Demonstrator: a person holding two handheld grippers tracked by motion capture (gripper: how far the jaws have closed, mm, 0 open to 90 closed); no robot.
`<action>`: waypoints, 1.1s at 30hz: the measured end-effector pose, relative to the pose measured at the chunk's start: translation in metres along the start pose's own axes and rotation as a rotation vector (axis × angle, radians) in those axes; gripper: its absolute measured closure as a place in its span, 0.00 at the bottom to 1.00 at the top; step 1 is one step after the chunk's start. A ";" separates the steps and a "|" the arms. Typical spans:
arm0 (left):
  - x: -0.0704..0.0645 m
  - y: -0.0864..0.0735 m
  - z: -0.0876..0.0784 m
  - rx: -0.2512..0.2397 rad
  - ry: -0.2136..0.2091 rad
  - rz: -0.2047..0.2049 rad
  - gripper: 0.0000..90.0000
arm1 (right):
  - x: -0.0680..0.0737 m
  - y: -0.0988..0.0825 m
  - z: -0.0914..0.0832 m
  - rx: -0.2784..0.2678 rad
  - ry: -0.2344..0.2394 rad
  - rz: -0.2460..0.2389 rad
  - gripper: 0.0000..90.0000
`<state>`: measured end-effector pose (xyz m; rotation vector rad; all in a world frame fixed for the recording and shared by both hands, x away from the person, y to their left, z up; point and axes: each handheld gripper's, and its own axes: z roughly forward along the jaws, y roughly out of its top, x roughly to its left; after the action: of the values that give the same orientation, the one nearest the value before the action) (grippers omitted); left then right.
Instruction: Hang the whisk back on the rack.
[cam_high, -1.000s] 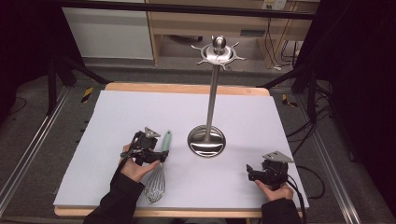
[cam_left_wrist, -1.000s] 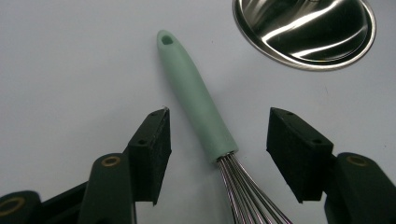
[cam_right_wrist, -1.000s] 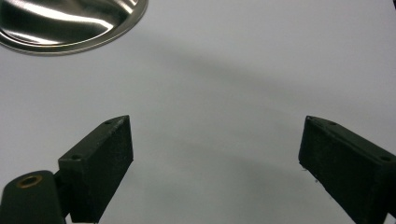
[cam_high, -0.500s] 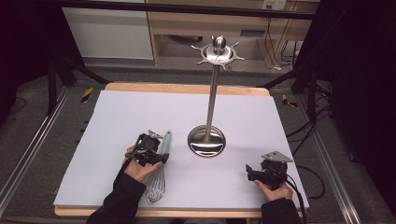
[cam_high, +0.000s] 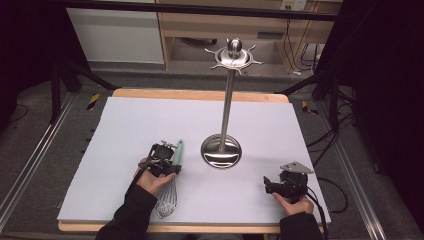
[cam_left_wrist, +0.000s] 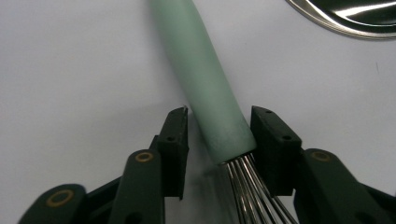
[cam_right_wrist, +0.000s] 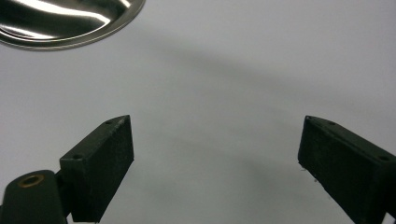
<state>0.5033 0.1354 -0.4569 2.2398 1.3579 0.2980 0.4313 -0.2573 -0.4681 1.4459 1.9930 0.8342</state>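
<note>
Closure of the left gripper (cam_left_wrist: 219, 140) on the whisk (cam_high: 169, 192) is the step in hand, and it is judged to be nearly done. The whisk lies flat on the white worktop (cam_high: 125, 130), its mint-green handle (cam_left_wrist: 205, 88) pointing toward the steel stand (cam_high: 221, 150) and its wire end toward the person. In the left gripper view the jaws have just been closing, with the handle's lower end between them, just above where the wires (cam_left_wrist: 247, 186) begin. One pad appears to touch the handle already, while a narrow gap is seen at the other, so the grip is not yet firm and the whisk is not yet held.

For a good grasp, the closure should be finished with the handle centred, so that it is not pushed sideways across the worktop. The pads are best kept on the green handle rather than on the wires, which would flex and slip. Because the handle is round and tapered, a roll is a risk; firm contact on both sides should be confirmed before any lift.

The right gripper (cam_right_wrist: 215, 163) is seen with its jaws wide apart and nothing between them, resting over bare worktop near the stand's base (cam_right_wrist: 70, 23). It is best kept clear.
</note>
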 end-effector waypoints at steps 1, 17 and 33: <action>-0.001 0.001 0.000 0.003 0.004 -0.002 0.67 | 0.000 0.000 0.000 0.001 0.000 0.000 0.12; -0.006 0.003 -0.002 0.062 -0.022 0.032 0.73 | 0.000 0.000 0.000 0.002 0.002 0.003 0.12; -0.005 0.011 -0.002 0.077 -0.014 0.033 0.66 | 0.000 0.000 0.001 0.004 0.006 0.003 0.12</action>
<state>0.5085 0.1269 -0.4493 2.3250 1.3473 0.2454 0.4318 -0.2569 -0.4683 1.4506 1.9982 0.8368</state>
